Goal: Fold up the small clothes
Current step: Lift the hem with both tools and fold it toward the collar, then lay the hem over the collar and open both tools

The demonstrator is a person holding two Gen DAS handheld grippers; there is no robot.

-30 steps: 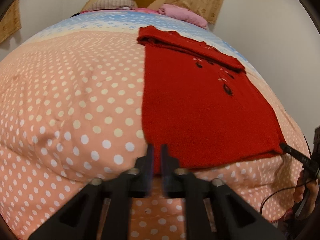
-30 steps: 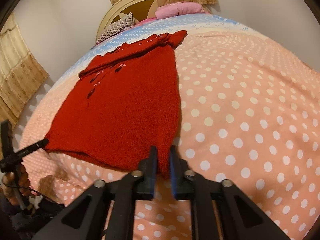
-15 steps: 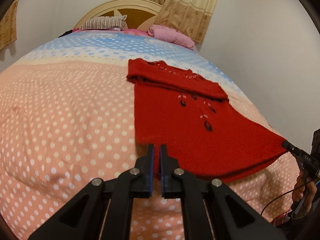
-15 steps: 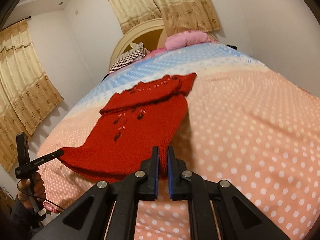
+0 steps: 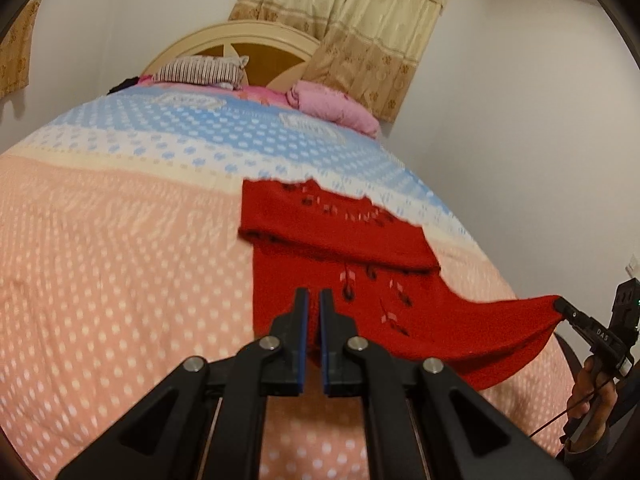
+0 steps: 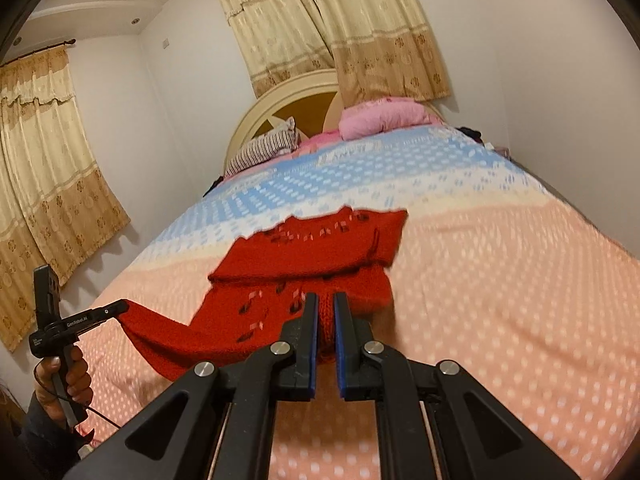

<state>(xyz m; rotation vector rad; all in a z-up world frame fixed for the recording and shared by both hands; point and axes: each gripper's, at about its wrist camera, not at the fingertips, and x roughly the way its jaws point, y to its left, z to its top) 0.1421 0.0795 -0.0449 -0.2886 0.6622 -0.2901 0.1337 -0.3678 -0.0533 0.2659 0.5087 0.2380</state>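
Observation:
A small red knitted sweater (image 5: 360,276) lies on the bed, its sleeves folded across the top. My left gripper (image 5: 313,300) is shut on one bottom hem corner. My right gripper (image 6: 325,304) is shut on the other bottom corner, which also shows at the right of the left wrist view (image 5: 554,302). Both corners are raised off the bed, and the hem hangs in a curve between them. The sweater (image 6: 320,248) still rests on the bed at its top part. The left gripper also shows at the left of the right wrist view (image 6: 124,306).
The bed has a pink polka-dot cover (image 5: 100,280) with a blue band (image 5: 220,136) farther up. A striped pillow (image 5: 200,72), a pink pillow (image 5: 336,108) and a round headboard (image 5: 240,36) are at the far end. Curtains (image 6: 340,28) and white walls stand around.
Both grippers have lifted the sweater's bottom hem off the bed and carried it up and forward toward the top. The hem now hangs in the air between them.

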